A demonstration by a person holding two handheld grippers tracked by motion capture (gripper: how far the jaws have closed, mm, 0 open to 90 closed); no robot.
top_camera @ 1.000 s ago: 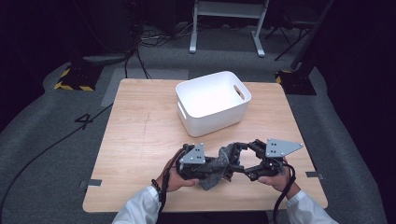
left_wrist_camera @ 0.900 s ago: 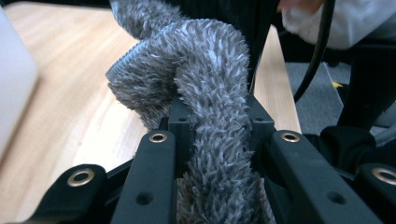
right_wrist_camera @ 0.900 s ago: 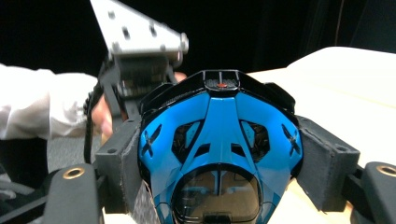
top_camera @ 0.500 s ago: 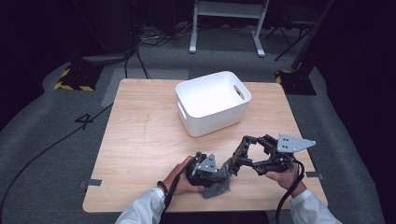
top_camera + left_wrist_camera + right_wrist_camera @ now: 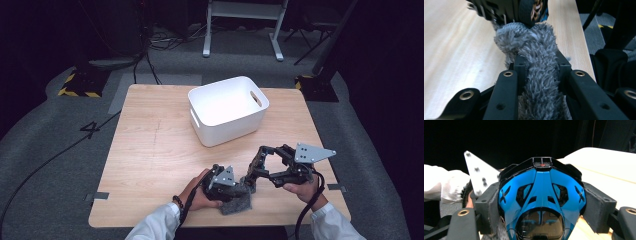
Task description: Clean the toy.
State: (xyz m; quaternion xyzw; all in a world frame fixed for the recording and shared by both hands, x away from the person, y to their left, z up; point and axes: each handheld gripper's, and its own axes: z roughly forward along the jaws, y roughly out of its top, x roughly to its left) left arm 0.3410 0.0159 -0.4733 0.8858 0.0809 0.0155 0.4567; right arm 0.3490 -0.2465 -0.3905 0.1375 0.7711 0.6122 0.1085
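A grey fuzzy cloth (image 5: 236, 203) lies bunched near the table's front edge. My left gripper (image 5: 241, 188) is shut on it, and in the left gripper view the cloth (image 5: 537, 50) is pinched between the two black jaws (image 5: 540, 67). My right gripper (image 5: 251, 179) comes in from the right with its jaws spread wide, tips at the cloth and the left gripper's front. In the right gripper view the left gripper's blue head (image 5: 541, 195) sits between the open jaws, with a bit of grey cloth (image 5: 500, 231) low at the left.
A white bin (image 5: 225, 131) with handle slots stands at the middle back of the wooden table (image 5: 150, 150). The person's sleeves reach in over the front edge. Dark floor, cables and stands surround the table.
The cloth was held between both grippers; the right gripper has let go and opened wide. The left hand has drawn the cloth towards the front edge.
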